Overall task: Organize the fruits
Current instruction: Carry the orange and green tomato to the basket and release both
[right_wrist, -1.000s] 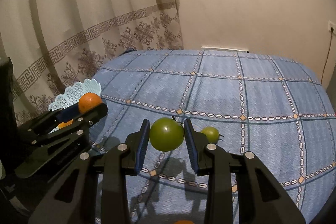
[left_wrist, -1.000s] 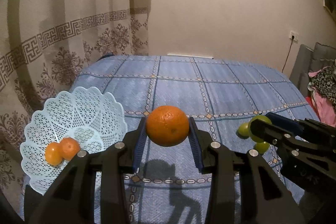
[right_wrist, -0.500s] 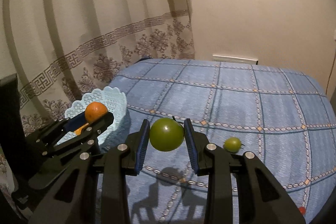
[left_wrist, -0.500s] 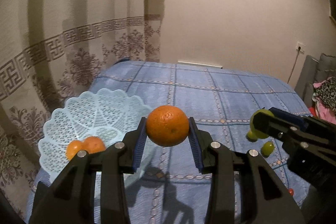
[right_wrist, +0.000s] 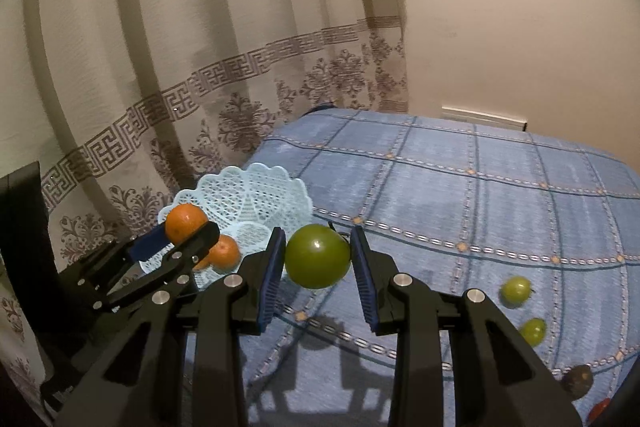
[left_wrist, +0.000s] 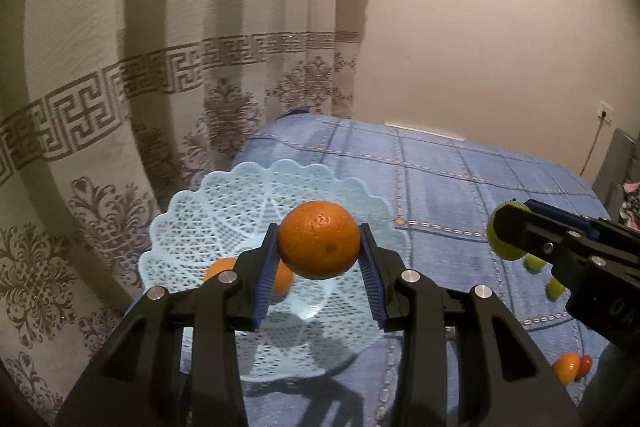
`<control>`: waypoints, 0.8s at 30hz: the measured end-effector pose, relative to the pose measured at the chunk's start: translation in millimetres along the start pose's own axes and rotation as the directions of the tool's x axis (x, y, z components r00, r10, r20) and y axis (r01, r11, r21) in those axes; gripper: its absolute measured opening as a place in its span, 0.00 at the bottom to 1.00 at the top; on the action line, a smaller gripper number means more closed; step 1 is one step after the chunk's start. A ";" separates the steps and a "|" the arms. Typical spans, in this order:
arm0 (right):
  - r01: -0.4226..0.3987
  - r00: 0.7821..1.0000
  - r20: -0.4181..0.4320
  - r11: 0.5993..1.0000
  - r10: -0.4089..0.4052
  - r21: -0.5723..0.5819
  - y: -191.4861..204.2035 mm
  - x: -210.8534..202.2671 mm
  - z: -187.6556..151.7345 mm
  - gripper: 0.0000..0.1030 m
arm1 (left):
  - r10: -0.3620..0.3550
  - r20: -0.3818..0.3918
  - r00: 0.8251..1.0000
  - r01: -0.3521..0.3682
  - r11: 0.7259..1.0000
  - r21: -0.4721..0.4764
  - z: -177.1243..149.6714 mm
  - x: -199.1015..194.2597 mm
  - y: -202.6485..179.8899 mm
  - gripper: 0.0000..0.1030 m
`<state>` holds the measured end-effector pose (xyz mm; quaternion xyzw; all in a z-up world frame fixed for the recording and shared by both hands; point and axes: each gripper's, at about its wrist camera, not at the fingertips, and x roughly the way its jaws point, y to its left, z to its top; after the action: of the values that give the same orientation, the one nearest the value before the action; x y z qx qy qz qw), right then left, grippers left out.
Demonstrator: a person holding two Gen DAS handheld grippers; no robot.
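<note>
Partly, the held orange [left_wrist: 319, 239] hides the basket's [left_wrist: 224, 211] oranges [left_wrist: 218, 267].

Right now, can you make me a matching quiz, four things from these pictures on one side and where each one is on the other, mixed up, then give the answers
Things:
1. large orange
2. big green tomato
3. two small oranges
4. two small green tomatoes

Places:
A. loose on the blue bedspread
B. lying in the lace basket
C. clamped in the left gripper, above the basket
D. clamped in the right gripper, above the bedspread

Pairs: 1-C, 2-D, 3-B, 4-A
</note>
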<state>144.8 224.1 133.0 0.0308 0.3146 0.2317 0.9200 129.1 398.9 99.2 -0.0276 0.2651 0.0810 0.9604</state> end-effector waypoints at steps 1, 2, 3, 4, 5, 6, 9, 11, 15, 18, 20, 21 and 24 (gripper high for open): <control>-0.005 1.000 -0.001 1.000 0.005 -0.003 3.8 3.4 1.4 0.33 | 0.004 -0.001 1.000 -0.004 1.000 -0.007 0.3 1.2 3.3 0.38; -0.009 1.000 -0.002 1.000 0.009 -0.004 6.2 5.9 2.4 0.33 | 0.006 -0.003 1.000 -0.006 1.000 -0.012 0.8 2.1 5.0 0.38; -0.013 1.000 -0.003 1.000 0.012 -0.004 8.4 8.2 3.2 0.33 | 0.009 -0.005 1.000 -0.009 1.000 -0.016 0.9 3.2 7.1 0.38; -0.017 1.000 -0.003 1.000 0.017 -0.003 10.4 10.4 4.0 0.33 | 0.013 -0.006 1.000 -0.014 1.000 -0.019 0.7 4.2 8.3 0.38; -0.023 1.000 -0.004 1.000 0.023 0.000 12.1 13.1 5.0 0.33 | 0.019 -0.007 1.000 -0.019 1.000 -0.020 0.7 5.3 9.3 0.38; -0.028 1.000 -0.004 1.000 0.028 0.002 12.9 15.5 6.0 0.33 | 0.028 -0.008 1.000 -0.028 0.999 -0.021 0.7 6.7 10.9 0.38; -0.044 0.999 -0.014 0.999 0.045 0.014 14.9 25.4 8.0 0.33 | 0.051 -0.012 0.999 -0.051 0.998 -0.027 -0.5 9.2 15.3 0.38; -0.055 0.998 -0.020 0.998 0.056 0.024 16.1 33.4 9.7 0.33 | 0.067 -0.017 0.998 -0.067 0.997 -0.035 -1.2 11.0 18.7 0.38; -0.079 0.996 -0.031 0.996 0.080 0.039 18.6 45.8 10.9 0.33 | 0.087 -0.027 0.996 -0.088 0.995 -0.050 -2.2 13.7 25.2 0.38; -0.098 0.994 -0.033 0.994 0.099 0.049 21.4 53.1 11.6 0.33 | 0.100 -0.034 0.994 -0.101 0.993 -0.053 -2.3 17.0 28.1 0.39; -0.112 0.993 -0.035 0.992 0.114 0.057 23.6 58.9 11.5 0.33 | 0.113 -0.039 0.993 -0.115 0.992 -0.052 -3.1 18.4 28.6 0.39; -0.117 0.992 -0.037 0.991 0.120 0.060 24.6 61.4 11.4 0.33 | 0.122 -0.041 0.992 -0.124 0.991 -0.050 -3.3 19.2 29.0 0.39; -0.131 0.990 -0.044 0.989 0.134 0.066 27.0 69.1 10.0 0.33 | 0.136 -0.044 0.990 -0.138 0.989 -0.050 -3.5 21.2 31.3 0.39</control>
<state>187.8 279.8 107.5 0.0752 0.3410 0.2829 0.8933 140.0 432.4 85.0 -0.0366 0.2837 0.1530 0.9459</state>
